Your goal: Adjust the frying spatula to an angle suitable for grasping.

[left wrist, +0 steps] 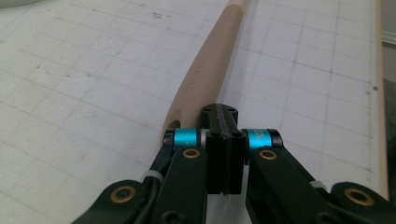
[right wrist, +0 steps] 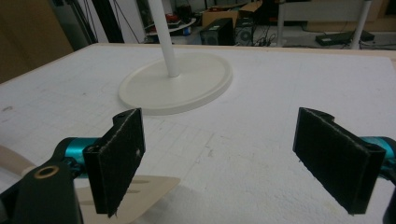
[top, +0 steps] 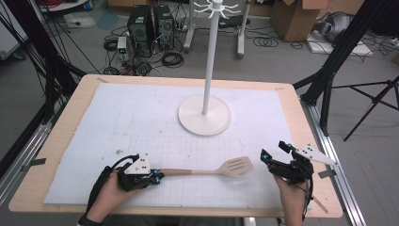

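Left gripper [top: 157,176] is clamping the handle end of the wooden spatula [top: 221,168], whose long axis is pointing across toward the wide-open right gripper [top: 274,151].

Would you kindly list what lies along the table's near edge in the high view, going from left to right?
left gripper → spatula → right gripper

Even, soft indoor light, mildly blurred pictures

The white mat [top: 141,117] is bright without glare; a faint shadow lies under the spatula [right wrist: 140,193] beside the right tongs [right wrist: 233,154], whose near parts look soft.
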{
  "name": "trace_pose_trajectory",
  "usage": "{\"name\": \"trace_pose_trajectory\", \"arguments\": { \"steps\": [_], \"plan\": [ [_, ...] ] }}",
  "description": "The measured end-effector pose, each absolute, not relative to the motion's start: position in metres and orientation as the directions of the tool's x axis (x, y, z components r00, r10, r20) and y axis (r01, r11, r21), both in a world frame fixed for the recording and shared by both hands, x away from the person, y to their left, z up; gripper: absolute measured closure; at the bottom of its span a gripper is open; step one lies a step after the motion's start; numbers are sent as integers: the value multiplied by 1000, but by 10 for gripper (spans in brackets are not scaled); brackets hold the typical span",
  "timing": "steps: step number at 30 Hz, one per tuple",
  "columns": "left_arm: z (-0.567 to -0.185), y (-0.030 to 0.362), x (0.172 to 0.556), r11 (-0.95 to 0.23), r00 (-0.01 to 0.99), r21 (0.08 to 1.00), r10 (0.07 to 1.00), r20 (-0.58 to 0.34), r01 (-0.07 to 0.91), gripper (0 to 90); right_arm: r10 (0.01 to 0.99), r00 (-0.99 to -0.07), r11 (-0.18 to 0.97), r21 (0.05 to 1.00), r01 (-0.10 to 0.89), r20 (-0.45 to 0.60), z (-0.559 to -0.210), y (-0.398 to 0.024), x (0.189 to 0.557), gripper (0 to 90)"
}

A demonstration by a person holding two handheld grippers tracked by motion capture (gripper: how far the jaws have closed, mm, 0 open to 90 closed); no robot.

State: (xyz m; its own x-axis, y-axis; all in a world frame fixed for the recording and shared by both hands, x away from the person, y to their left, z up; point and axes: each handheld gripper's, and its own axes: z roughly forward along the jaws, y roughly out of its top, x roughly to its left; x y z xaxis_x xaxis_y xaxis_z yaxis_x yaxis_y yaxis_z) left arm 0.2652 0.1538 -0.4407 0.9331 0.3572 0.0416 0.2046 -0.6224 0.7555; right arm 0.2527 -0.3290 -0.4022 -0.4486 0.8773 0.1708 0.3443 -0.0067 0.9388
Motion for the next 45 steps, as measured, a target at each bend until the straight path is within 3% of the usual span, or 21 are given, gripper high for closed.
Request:
{"name": "trace_pose_trajectory", "arguments": {
  "steps": [19,33,45],
  "plan": [
    [-439,142,307,-612,877,749,471,88,253,898,879,-447,-5,941,337,165,-403,-331,254,154],
    [-429,153,311,-480,834,842,548,68,246,897,878,-448,-6,940,342,169,-402,-330,254,154],
    [-436,148,309,-545,841,796,534,85,265,896,879,-445,-8,940,340,168,-402,-331,253,154]
  ]
}}
